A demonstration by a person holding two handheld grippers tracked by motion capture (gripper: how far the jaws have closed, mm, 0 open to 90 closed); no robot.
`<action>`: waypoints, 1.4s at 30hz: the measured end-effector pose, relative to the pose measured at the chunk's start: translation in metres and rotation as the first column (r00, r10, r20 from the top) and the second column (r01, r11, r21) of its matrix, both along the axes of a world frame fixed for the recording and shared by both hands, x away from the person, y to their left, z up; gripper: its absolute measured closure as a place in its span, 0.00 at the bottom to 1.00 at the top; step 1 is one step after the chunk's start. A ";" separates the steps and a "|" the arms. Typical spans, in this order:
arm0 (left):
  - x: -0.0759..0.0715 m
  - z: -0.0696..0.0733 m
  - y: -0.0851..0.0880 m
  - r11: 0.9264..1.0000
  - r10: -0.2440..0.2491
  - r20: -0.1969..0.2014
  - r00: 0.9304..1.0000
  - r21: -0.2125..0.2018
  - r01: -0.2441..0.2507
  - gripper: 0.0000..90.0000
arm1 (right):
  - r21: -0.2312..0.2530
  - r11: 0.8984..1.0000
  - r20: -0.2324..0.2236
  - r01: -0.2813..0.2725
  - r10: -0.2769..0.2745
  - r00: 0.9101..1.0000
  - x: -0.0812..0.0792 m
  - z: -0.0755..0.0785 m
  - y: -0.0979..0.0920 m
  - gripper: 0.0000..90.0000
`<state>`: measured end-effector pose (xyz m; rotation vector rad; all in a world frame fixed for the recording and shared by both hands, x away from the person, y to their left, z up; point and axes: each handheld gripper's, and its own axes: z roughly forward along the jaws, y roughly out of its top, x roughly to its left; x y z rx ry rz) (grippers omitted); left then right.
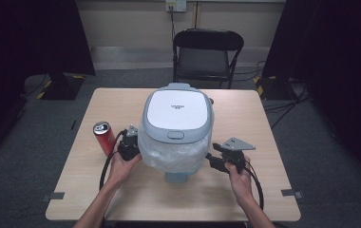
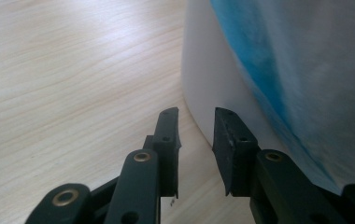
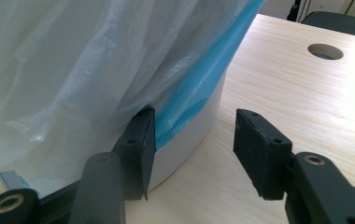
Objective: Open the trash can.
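A white bin with a grey-rimmed lid (image 1: 177, 114) stands mid-table, a translucent plastic bag (image 1: 174, 152) bulging out beneath the lid. My left gripper (image 1: 137, 145) rests at the bin's left side. In the left gripper view, my left gripper (image 2: 195, 114) has a narrow gap between its jaws, nothing in it, beside the bin's white wall (image 2: 208, 70) and the bag (image 2: 306, 70). My right gripper (image 1: 212, 159) is at the bin's right side. In the right gripper view, my right gripper (image 3: 194, 114) is open, one jaw tucked under the hanging bag (image 3: 73, 60) against the bin's wall (image 3: 194, 135).
A red drink can (image 1: 104, 137) stands upright just left of my left gripper. The wooden table (image 1: 121, 99) has a round hole (image 3: 325, 51) beyond the bin. A black folding chair (image 1: 206, 57) stands behind the table's far edge.
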<state>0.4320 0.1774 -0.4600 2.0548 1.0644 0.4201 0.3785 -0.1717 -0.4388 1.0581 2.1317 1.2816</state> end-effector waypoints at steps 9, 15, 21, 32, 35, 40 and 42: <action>-0.011 0.001 -0.011 0.996 -0.071 -0.022 0.997 -0.051 0.070 0.80 | 0.003 0.999 -0.012 0.041 -0.041 0.999 -0.001 0.000 -0.016 0.56; -0.016 0.003 -0.020 0.997 -0.075 -0.024 0.997 -0.036 0.074 0.70 | -0.008 0.997 -0.017 0.071 -0.071 0.997 0.003 0.001 -0.027 0.62; -0.014 0.002 -0.018 0.997 -0.069 -0.029 0.997 -0.044 0.068 0.64 | -0.003 0.998 -0.029 0.067 -0.067 0.997 0.001 -0.001 -0.027 0.62; -0.022 0.013 -0.003 0.992 -0.077 -0.071 0.995 -0.104 0.070 0.45 | -0.076 0.989 -0.084 0.124 -0.131 0.988 0.004 -0.016 -0.045 0.31; -0.024 0.018 0.002 0.990 -0.082 -0.071 0.994 -0.122 0.073 0.42 | -0.120 0.984 -0.108 0.130 -0.143 0.984 0.001 -0.024 -0.050 0.29; -0.030 0.036 0.011 0.984 -0.127 -0.059 0.990 -0.132 0.118 0.40 | -0.187 0.970 -0.186 0.153 -0.188 0.964 -0.002 -0.047 -0.066 0.23; -0.032 0.043 0.012 0.982 -0.138 -0.042 0.990 -0.138 0.131 0.40 | -0.205 0.965 -0.189 0.163 -0.202 0.961 0.000 -0.050 -0.069 0.23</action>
